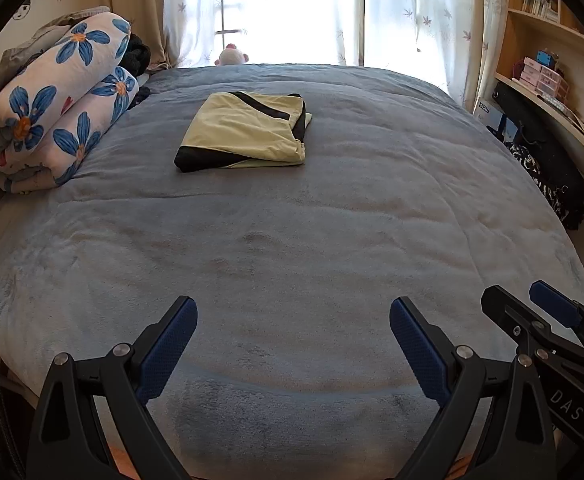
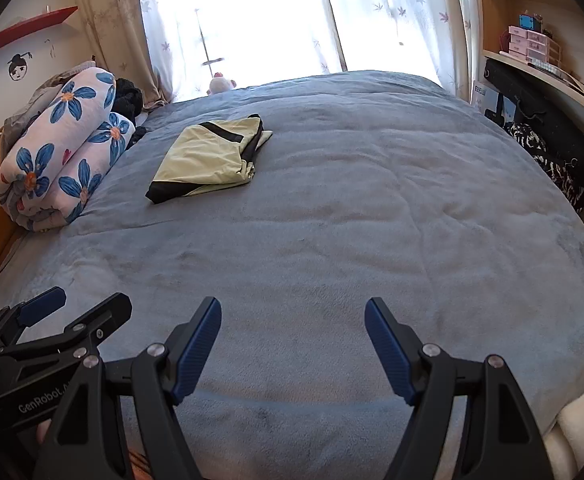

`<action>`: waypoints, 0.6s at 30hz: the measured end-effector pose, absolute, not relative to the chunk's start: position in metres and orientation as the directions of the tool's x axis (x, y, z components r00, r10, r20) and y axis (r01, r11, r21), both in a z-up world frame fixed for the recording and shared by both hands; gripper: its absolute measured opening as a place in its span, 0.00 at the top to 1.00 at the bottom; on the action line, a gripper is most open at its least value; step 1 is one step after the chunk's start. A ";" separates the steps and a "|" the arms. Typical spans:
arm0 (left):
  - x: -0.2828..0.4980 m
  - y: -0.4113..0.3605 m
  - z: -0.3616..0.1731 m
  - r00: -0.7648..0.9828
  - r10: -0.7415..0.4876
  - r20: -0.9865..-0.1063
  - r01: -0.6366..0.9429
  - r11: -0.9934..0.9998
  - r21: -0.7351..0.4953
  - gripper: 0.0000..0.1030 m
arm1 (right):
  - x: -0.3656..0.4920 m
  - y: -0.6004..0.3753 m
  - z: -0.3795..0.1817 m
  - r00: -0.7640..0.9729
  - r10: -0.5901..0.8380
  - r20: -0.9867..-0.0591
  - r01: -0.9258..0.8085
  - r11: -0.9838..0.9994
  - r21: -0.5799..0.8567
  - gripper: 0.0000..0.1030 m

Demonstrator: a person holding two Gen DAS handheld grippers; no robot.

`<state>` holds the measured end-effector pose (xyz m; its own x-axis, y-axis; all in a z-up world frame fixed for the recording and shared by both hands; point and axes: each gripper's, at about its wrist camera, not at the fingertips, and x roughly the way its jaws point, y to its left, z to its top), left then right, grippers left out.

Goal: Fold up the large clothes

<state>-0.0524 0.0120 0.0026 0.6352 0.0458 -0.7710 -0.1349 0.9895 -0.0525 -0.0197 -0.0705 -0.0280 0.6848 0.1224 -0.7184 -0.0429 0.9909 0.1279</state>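
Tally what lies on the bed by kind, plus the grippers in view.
Folded yellow-and-black garment: 1
Rolled flowered quilt: 1
Dark clothes pile behind the quilt: 1
Plush toy at the far edge: 1
Grippers, both open and empty: 2, left gripper and right gripper
Total: 6

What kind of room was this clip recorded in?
A bedroom, most likely in a home. A large bed with a grey-blue fleece cover fills the view, a rolled floral quilt lies at its left edge, and curtains hang over a bright window behind. A folded yellow-and-black garment rests on the bed.
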 end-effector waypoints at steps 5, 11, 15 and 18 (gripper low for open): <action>-0.051 0.013 0.002 0.631 0.046 -0.774 -0.136 0.989 -0.053 0.07 | -0.019 -0.070 -0.028 0.682 0.123 -0.721 -0.042 0.991 0.129 0.27; -0.049 0.017 -0.002 0.623 0.043 -0.781 -0.135 0.989 -0.053 0.07 | -0.018 -0.069 -0.031 0.678 0.124 -0.725 -0.041 0.991 0.131 0.28; -0.047 0.018 -0.003 0.619 0.043 -0.784 -0.132 0.990 -0.050 0.07 | -0.016 -0.068 -0.034 0.672 0.124 -0.730 -0.040 0.990 0.132 0.27; -0.046 0.019 -0.003 0.617 0.043 -0.785 -0.131 0.990 -0.048 0.07 | -0.015 -0.068 -0.036 0.669 0.124 -0.733 -0.039 0.990 0.132 0.28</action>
<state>-0.0457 0.0186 -0.0031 0.6174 0.0434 -0.7855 -0.1311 0.9902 -0.0483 -0.0145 -0.0678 -0.0358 0.6692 0.1239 -0.7326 -0.0388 0.9905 0.1321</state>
